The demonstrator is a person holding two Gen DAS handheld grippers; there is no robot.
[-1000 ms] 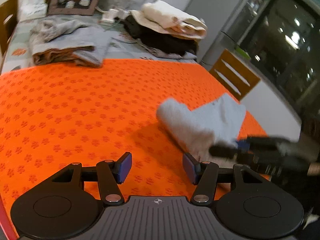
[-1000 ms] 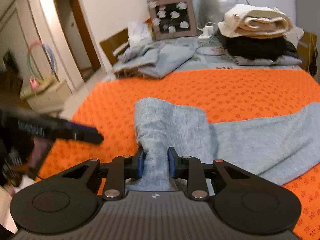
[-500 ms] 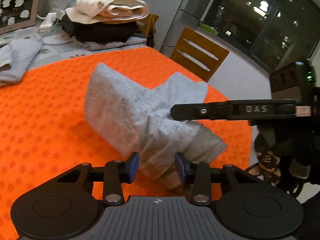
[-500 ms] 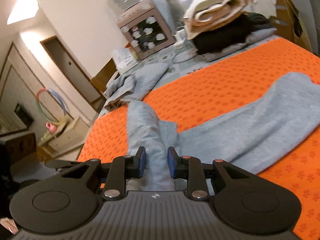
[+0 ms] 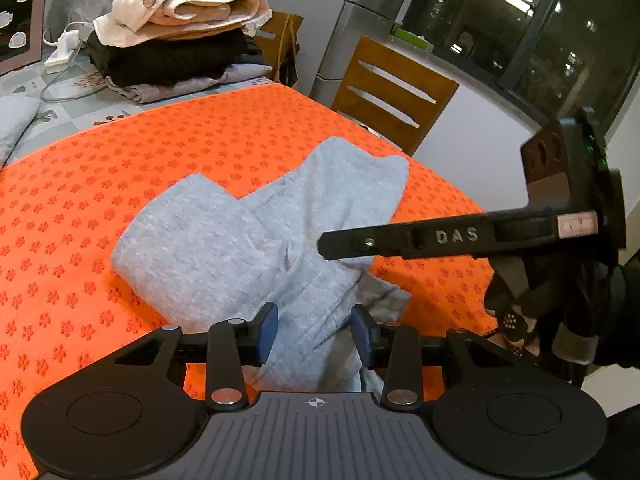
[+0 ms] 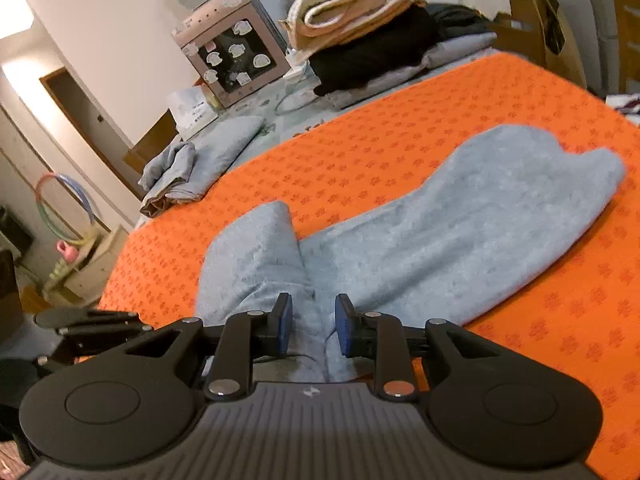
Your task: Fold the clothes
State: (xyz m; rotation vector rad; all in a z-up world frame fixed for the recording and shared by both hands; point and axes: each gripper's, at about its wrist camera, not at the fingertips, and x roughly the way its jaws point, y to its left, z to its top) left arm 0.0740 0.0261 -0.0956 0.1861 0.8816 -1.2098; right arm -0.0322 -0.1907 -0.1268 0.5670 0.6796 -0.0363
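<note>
Orange patterned cloth (image 5: 120,168) covers the table, with a grey garment (image 5: 224,240) at frame centre (partly folded over itself). Left gripper (image 5: 314,332) and right gripper (image 6: 313,324) each pinch its near edge at lower centre. Folded clothes (image 5: 176,36) are stacked at upper left.

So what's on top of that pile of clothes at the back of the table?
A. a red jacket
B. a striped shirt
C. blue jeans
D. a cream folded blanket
D: a cream folded blanket lies on top, over a black garment.
</note>
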